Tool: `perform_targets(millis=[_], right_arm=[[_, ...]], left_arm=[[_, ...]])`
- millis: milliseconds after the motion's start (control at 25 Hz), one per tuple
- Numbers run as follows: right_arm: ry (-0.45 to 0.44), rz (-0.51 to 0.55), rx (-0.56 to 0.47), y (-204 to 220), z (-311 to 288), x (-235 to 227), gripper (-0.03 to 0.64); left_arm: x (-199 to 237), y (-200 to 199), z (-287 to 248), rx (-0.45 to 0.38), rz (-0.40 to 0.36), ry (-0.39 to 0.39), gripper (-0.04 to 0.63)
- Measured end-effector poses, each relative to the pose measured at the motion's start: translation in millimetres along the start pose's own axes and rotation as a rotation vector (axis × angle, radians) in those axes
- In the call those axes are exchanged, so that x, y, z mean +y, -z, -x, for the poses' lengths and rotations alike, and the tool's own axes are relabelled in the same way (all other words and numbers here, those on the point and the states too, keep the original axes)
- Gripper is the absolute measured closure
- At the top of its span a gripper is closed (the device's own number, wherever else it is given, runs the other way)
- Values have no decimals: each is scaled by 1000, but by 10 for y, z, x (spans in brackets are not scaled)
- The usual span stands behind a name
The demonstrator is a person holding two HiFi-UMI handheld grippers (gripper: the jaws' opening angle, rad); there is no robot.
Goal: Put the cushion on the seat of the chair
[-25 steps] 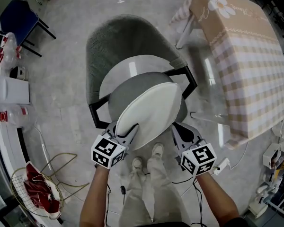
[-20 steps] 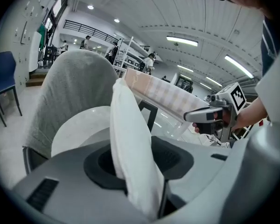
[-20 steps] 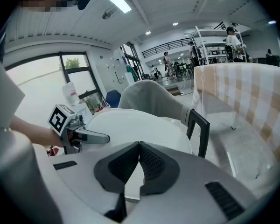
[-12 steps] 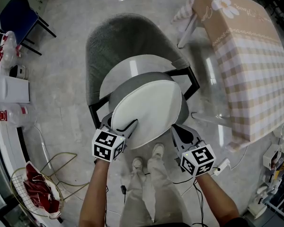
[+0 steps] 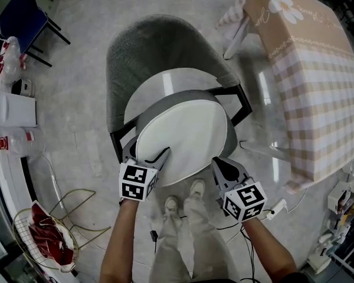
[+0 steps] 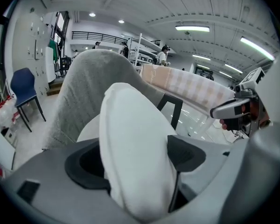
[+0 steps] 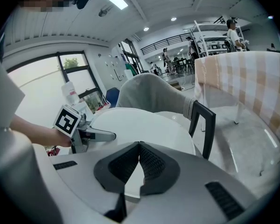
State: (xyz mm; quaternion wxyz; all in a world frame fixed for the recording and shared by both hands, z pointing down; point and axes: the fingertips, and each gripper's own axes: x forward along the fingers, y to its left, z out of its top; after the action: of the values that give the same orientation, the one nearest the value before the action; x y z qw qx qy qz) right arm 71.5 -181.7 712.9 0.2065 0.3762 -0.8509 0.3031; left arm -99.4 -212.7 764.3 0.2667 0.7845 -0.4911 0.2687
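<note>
The round cushion (image 5: 186, 134), white on top and grey underneath, lies nearly flat on the white seat (image 5: 159, 84) of the grey-backed chair (image 5: 153, 46). My left gripper (image 5: 146, 155) is at its front left edge. Its jaws have just been opening, and the cushion's edge (image 6: 135, 157) still stands between them with the pads drawn off it. My right gripper (image 5: 224, 168) is at the cushion's front right edge. In the right gripper view its tips (image 7: 140, 148) meet, and the cushion (image 7: 140, 122) spreads out beyond them. Whether any fabric is pinched there is hidden.
Black armrests (image 5: 239, 102) flank the seat. A table with a checked cloth (image 5: 318, 81) stands close on the right. At the left are a blue chair (image 5: 20, 19), a white counter (image 5: 6, 111) and a wire basket with red cloth (image 5: 44, 234). The person's feet (image 5: 183, 202) are just before the chair.
The cushion has dropped from a tilted pose to lie almost flat on the seat. My left gripper has sunk with it and opened its jaws. The right gripper has hardly moved.
</note>
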Motion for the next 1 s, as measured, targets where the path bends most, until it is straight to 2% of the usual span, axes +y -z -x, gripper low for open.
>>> perform_targets(millis=[200,1000], right_arm=[[-10,-5,6,26,-75,23,600],[-25,-34,51,218,-227,12,600]], left_arm=[[129,54,-55,15,-9,-67,184],[268,304,-353,72,-57,-170,129]])
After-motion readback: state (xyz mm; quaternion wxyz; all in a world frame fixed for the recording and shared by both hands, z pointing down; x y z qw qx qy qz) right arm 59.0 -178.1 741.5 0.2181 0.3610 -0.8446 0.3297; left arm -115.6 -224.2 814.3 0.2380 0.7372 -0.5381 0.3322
